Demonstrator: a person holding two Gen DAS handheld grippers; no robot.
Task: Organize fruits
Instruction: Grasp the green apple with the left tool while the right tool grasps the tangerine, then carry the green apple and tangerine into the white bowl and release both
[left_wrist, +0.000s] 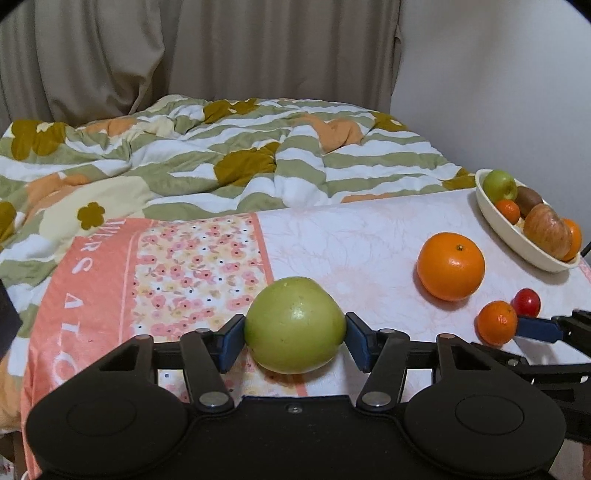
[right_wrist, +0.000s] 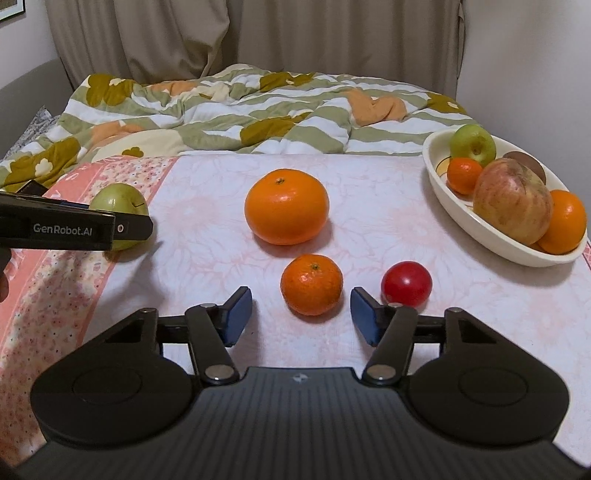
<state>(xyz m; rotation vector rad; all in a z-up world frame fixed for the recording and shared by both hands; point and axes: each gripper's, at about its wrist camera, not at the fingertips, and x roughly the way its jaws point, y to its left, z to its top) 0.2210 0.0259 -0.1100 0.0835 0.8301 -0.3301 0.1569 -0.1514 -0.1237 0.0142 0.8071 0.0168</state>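
Risk: my left gripper (left_wrist: 295, 341) pinches the green apple (left_wrist: 294, 325); my right gripper (right_wrist: 301, 314) brackets, untouched, the small mandarin (right_wrist: 311, 284). Closing could nudge the tomato (right_wrist: 406, 283) at three o'clock.

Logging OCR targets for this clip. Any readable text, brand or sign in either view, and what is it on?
"GenRobot.AI": white print on the side of the left gripper, right wrist view.
"WERS ATO": partial white capitals on the pink border of the bed cloth, left wrist view; cut off at both ends, first letters uncertain.
Small emblem on the right gripper body: a mark, not readable text.
Nothing readable on the fruit or the bowl.
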